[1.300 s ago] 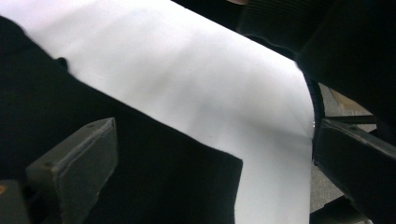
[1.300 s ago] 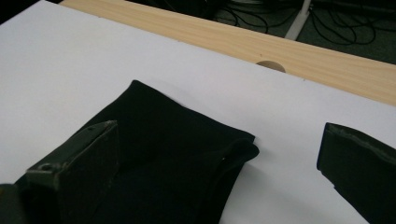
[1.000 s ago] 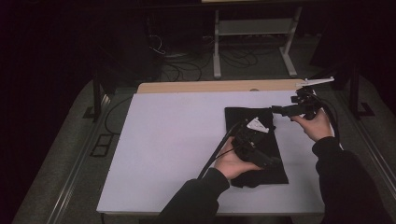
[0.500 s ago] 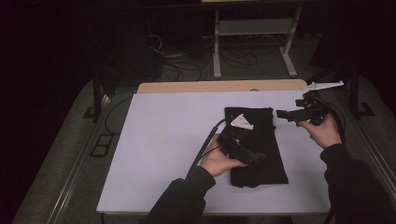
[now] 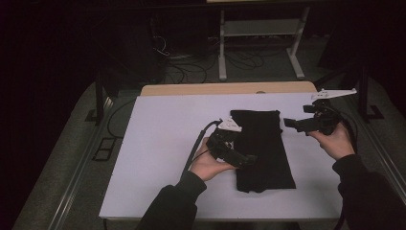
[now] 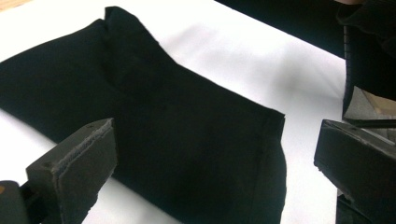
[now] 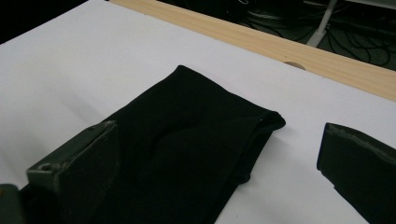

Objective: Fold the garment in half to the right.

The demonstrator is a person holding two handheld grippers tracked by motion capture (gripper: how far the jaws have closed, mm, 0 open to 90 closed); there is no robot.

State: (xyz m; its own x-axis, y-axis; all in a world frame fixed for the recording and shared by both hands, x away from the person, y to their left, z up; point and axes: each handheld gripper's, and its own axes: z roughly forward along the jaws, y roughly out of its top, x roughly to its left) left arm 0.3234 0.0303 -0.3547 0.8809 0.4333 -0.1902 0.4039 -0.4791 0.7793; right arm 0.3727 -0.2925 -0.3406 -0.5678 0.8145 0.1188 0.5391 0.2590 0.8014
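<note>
Plainly unmarked black cloth [image 5: 262, 148] folded on white table [image 5: 158, 143], both hand-held grippers agape

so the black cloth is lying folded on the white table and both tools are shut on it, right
Not quite. The black cloth does lie folded on the white table, but neither tool grips it. The left gripper view shows the left tool with jaws wide apart above the cloth, and the right gripper view shows the right tool open too.

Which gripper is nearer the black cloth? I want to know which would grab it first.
Left. The left gripper hangs open over the cloth at its left edge; the right gripper, also open, sits just off its far right corner.
</note>
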